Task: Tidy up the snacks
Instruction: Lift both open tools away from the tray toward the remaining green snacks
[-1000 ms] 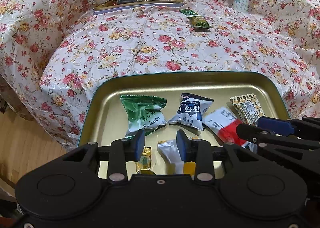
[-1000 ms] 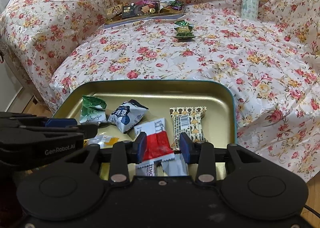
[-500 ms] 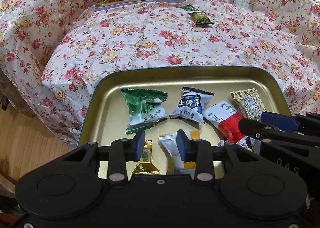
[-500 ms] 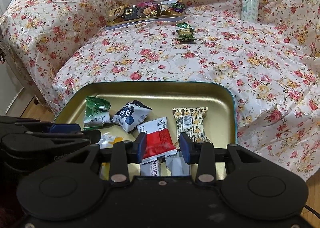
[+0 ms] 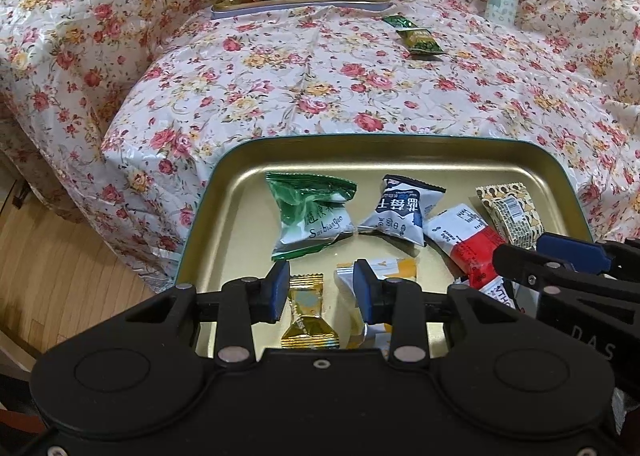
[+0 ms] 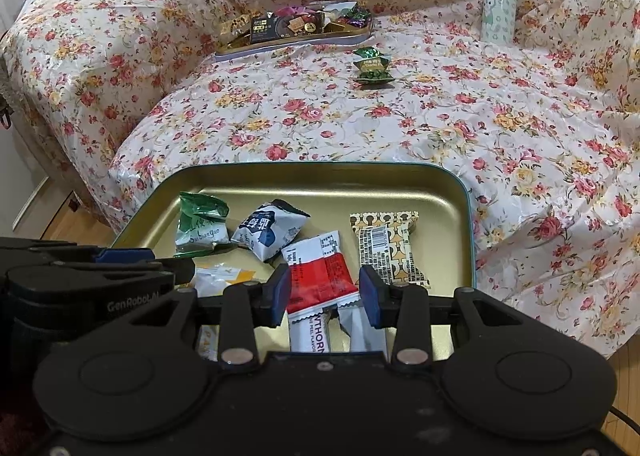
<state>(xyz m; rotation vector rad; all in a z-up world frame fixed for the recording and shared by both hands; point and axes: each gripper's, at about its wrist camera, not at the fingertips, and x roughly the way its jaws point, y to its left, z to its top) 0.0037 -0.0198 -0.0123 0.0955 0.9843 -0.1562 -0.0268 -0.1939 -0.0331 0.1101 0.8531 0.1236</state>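
- At the bottom centre of the left wrist view, the left gripper (image 5: 321,290) hangs with its jaws parted and nothing between the pads, above a small gold-wrapped candy (image 5: 307,314), probably lining up a pick.
- At the bottom centre of the right wrist view, the right gripper (image 6: 325,293) is likewise parted and empty, over a red-and-white snack packet (image 6: 320,276).
- Both hover over a shallow gold metal tray with a teal rim (image 6: 448,184) at mid-frame, where sorted snacks lie flat: a green-and-white pouch (image 5: 310,216), a navy-and-white pouch (image 5: 402,210), and a patterned yellow bar (image 6: 386,246).
- Farther up, a green candy packet (image 6: 372,68) lies loose on the floral plastic-covered sofa (image 6: 400,128), likely still to be sorted.
- Beyond it, at the upper centre, a second tray heaped with snacks (image 6: 296,26) looks like the source; a pale printed bottle (image 6: 498,0) stands at the upper right.
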